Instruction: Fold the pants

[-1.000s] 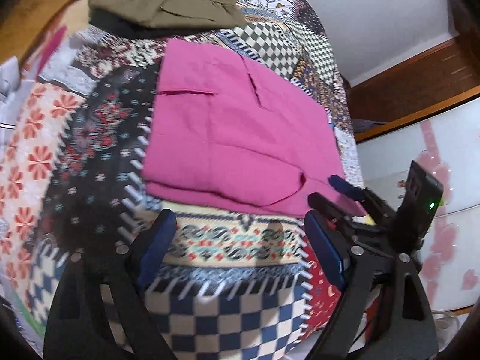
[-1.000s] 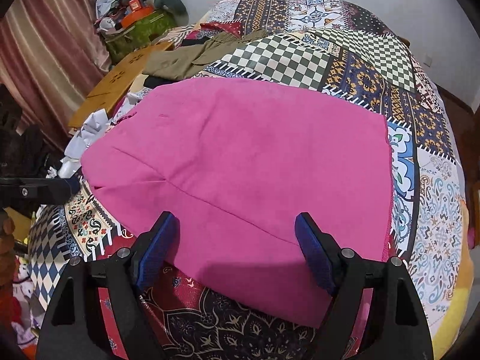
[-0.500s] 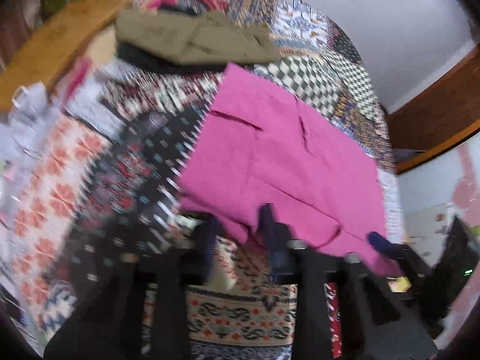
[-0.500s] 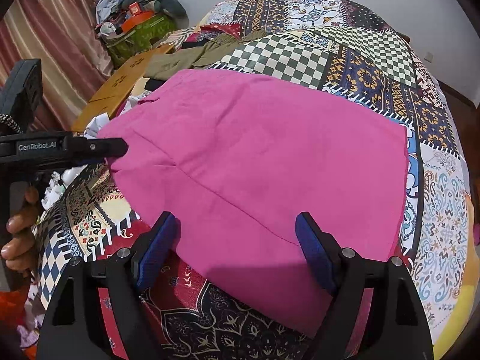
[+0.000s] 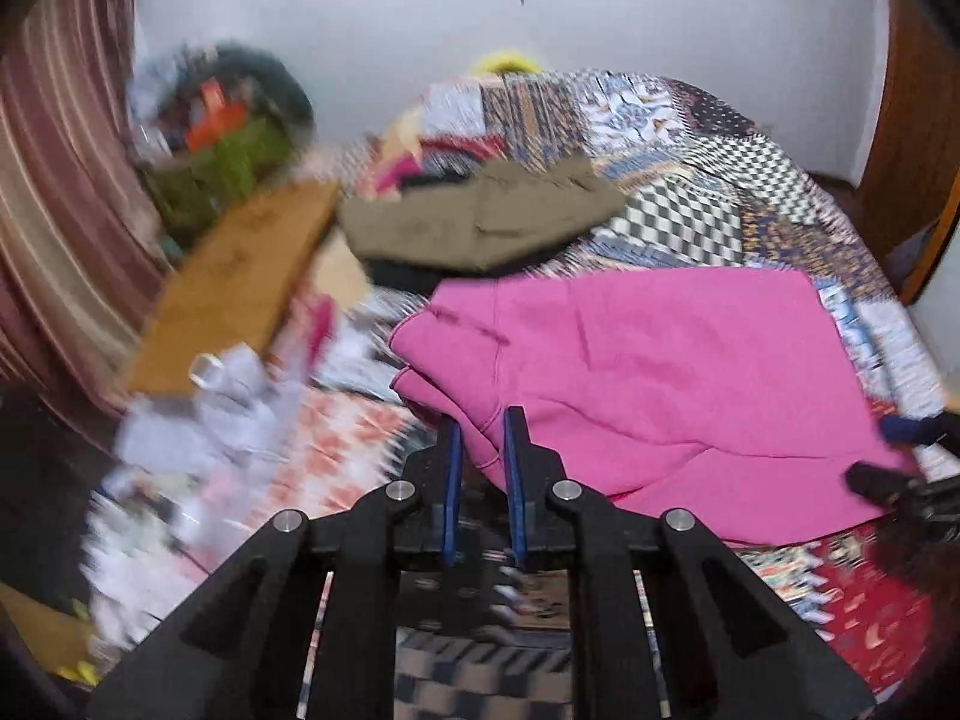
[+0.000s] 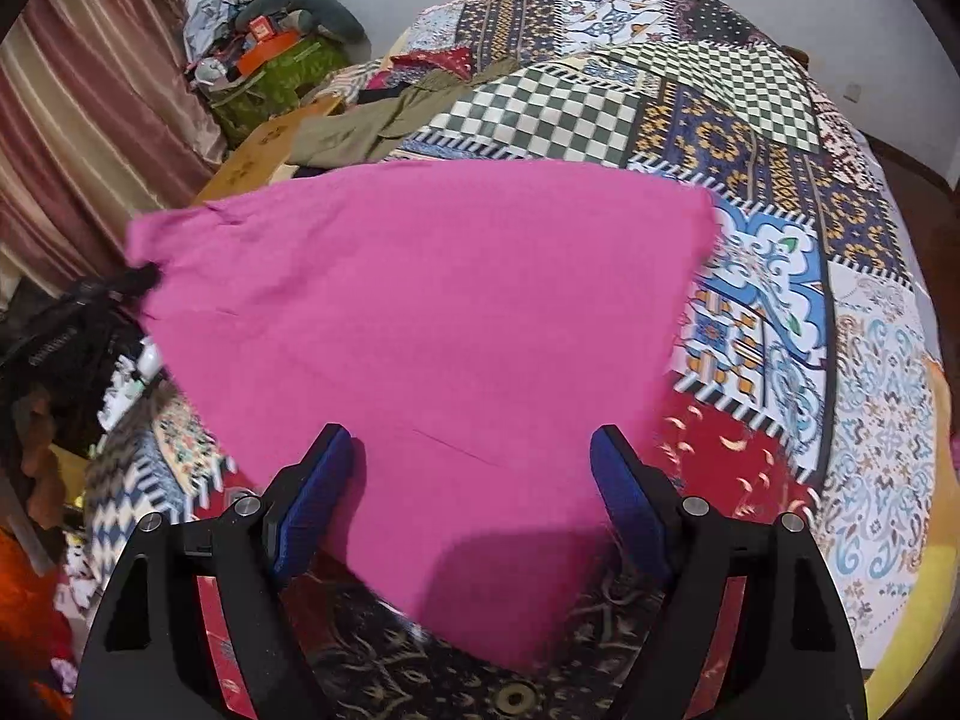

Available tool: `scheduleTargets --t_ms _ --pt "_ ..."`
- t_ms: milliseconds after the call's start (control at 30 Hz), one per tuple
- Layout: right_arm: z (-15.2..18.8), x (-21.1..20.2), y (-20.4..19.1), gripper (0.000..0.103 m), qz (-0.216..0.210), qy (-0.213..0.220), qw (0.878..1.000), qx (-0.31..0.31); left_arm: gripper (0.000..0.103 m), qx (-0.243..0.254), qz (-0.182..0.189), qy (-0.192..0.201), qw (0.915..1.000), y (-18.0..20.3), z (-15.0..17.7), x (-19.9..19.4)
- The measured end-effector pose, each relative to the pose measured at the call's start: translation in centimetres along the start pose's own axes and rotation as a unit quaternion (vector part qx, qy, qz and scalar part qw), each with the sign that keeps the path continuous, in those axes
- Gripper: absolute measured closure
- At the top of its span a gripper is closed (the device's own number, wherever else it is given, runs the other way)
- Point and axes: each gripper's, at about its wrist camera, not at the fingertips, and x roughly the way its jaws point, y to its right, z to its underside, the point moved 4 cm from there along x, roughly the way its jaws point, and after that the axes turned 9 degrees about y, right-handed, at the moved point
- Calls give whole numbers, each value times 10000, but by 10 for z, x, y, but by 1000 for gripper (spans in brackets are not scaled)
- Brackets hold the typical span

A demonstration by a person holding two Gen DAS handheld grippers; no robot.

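Observation:
Pink pants (image 5: 660,372) lie spread on the patchwork bedspread (image 6: 774,324). My left gripper (image 5: 480,420) has its jaws closing down on the pants' near left corner, pads pressing a bunched fold of pink cloth. From the right wrist view the pants (image 6: 420,312) rise at the far left corner, where the left gripper (image 6: 138,279) pinches them. My right gripper (image 6: 471,444) stands open over the near edge of the pants, cloth under the gap and neither pad touching it. It shows at the right edge of the left wrist view as the right gripper (image 5: 900,456).
Olive pants (image 5: 480,222) lie folded at the far left of the bed over a dark garment. A cardboard sheet (image 5: 234,288), white papers (image 5: 228,408) and a clutter pile (image 6: 264,60) crowd the bedside by the striped curtain (image 6: 78,120). A hand (image 6: 36,468) shows at left.
My left gripper went from wide open to shut on the pants' corner, then lifted it and tilted up toward the room. The right gripper stayed open and in place.

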Motion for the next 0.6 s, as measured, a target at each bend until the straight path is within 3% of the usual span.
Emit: scheduleTargets --t_ms 167,300,433,533,600 --pt "6 -5 6 24 69 83 9999 54 90 770 -347 670 9942 16 -14 -25" --pt "9 -6 7 24 63 143 9999 27 91 1247 -247 1034 9865 43 -29 -39" --pt "9 -6 8 24 29 188 9998 58 92 1312 316 1139 9843 69 -49 -50" --pt "10 -6 8 24 10 227 9997 80 92 1104 1015 967 9839 85 -66 -51" --pt "10 -6 8 24 1 243 9997 94 92 832 1751 665 9788 95 -76 -48"
